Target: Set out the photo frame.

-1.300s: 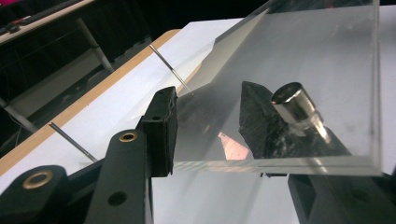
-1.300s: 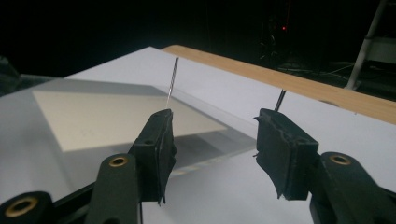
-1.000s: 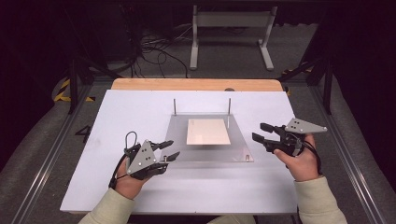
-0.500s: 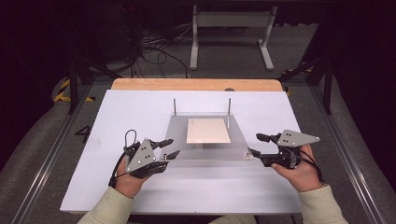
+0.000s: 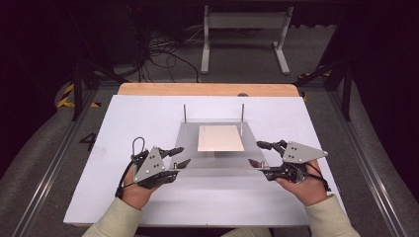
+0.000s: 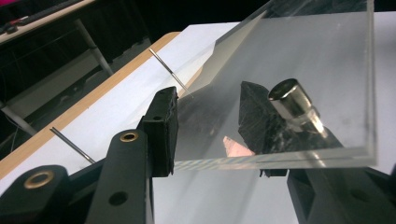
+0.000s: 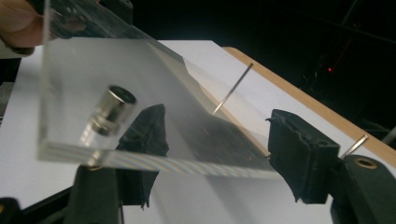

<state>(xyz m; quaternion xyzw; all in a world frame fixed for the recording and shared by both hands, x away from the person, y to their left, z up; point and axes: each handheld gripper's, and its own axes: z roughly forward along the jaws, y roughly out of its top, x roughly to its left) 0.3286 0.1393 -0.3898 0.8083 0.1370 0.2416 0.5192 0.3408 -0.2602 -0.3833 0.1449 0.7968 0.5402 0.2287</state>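
Note:
A clear acrylic plate stands on short metal standoffs on the white table, with a beige sheet at its middle. My left gripper is open at the plate's near-left corner. One of its jaws is beside the edge and the other shows through the plate from beneath. My right gripper is open at the near-right corner and its jaws have just been closing a little. There, one jaw sits under the plate near a standoff, and the other stands apart from the edge.
Two thin metal rods rise at the plate's far corners. A wooden strip runs along the table's far edge. Beyond it on the dark floor are cables and a metal stand.
My right gripper has moved left and nearer, from beside the plate to its near-right corner, which now sits between its jaws. The left gripper has not moved.

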